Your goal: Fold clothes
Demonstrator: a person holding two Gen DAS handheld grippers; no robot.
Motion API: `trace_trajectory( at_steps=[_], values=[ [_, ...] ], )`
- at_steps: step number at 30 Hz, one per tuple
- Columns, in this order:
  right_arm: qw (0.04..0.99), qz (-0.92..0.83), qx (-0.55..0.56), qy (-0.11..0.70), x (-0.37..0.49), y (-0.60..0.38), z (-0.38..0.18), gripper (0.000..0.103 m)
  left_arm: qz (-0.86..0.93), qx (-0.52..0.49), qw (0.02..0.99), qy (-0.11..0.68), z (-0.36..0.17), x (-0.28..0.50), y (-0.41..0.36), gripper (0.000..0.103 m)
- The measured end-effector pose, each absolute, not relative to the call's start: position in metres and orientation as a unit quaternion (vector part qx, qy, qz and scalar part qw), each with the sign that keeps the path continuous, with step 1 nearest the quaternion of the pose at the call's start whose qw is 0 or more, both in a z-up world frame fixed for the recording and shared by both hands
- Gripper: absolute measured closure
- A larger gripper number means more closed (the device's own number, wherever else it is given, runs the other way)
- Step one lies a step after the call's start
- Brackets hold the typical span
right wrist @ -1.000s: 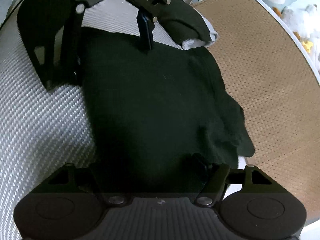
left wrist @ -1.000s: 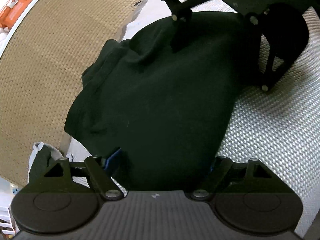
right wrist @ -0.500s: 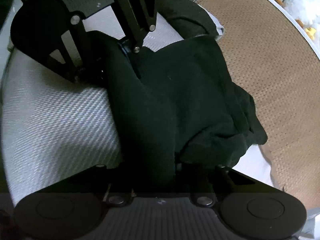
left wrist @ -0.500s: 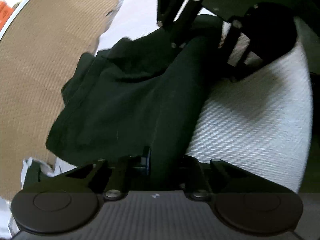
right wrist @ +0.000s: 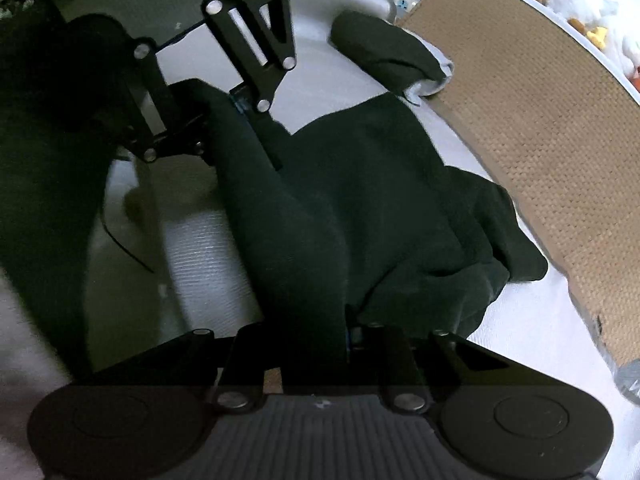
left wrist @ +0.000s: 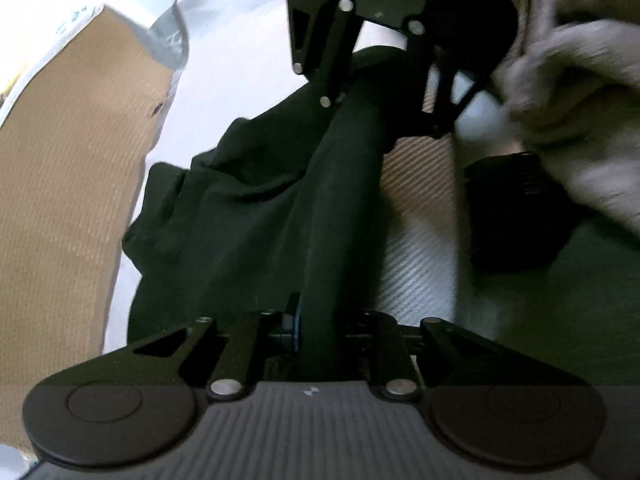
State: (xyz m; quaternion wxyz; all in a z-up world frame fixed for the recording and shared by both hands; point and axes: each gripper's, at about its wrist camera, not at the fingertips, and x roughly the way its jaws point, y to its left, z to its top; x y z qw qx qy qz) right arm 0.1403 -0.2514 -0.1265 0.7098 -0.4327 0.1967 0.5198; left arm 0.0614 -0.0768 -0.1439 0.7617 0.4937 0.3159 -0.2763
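Note:
A dark green garment (left wrist: 248, 216) (right wrist: 380, 200) is lifted by one edge above a white textured bed cover (left wrist: 416, 256) (right wrist: 208, 256). My left gripper (left wrist: 320, 328) is shut on that edge, the cloth pinched between its pads. My right gripper (right wrist: 316, 340) is shut on the same edge further along. The stretched edge runs as a taut fold between the two grippers. Each wrist view shows the other gripper at the top, the right gripper (left wrist: 372, 80) and the left gripper (right wrist: 224, 120), clamped on the cloth. The rest of the garment hangs and bunches on the cover.
A woven tan mat (left wrist: 68, 184) (right wrist: 540, 120) lies beside the bed cover. A folded dark garment on a pale one (right wrist: 388, 56) sits at the far edge. A person's grey sleeve (left wrist: 572, 92) shows at upper right. Plush toys (right wrist: 580, 4) lie beyond the mat.
Both grippers went from open over the flat garment to shut on its near edge. They then lifted the edge, so the cloth now hangs bunched instead of lying flat.

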Motion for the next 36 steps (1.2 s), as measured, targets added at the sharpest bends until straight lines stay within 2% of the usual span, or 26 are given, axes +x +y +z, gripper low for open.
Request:
trace_trajectory(
  at_steps=[9, 16, 26, 36],
  values=[
    [0.677, 0.568, -0.393, 0.255, 0.116, -0.289, -0.09, 0.082, -0.319, 0.432, 0.782, 0.317, -0.097, 0.027, -0.091, 0.085],
    [0.684, 0.568, -0.369, 0.271, 0.112, -0.297, -0.086, 0.084, -0.31, 0.446, 0.779, 0.314, -0.101, 0.02, -0.102, 0.086],
    [0.716, 0.562, -0.348, 0.223, 0.125, -0.301, -0.038, 0.085, -0.288, 0.448, 0.796, 0.287, -0.065, 0.025, -0.101, 0.086],
    [0.738, 0.551, -0.333, 0.201, 0.189, -0.282, 0.015, 0.085, -0.249, 0.448, 0.82, 0.254, -0.016, 0.085, -0.095, 0.084]
  ],
)
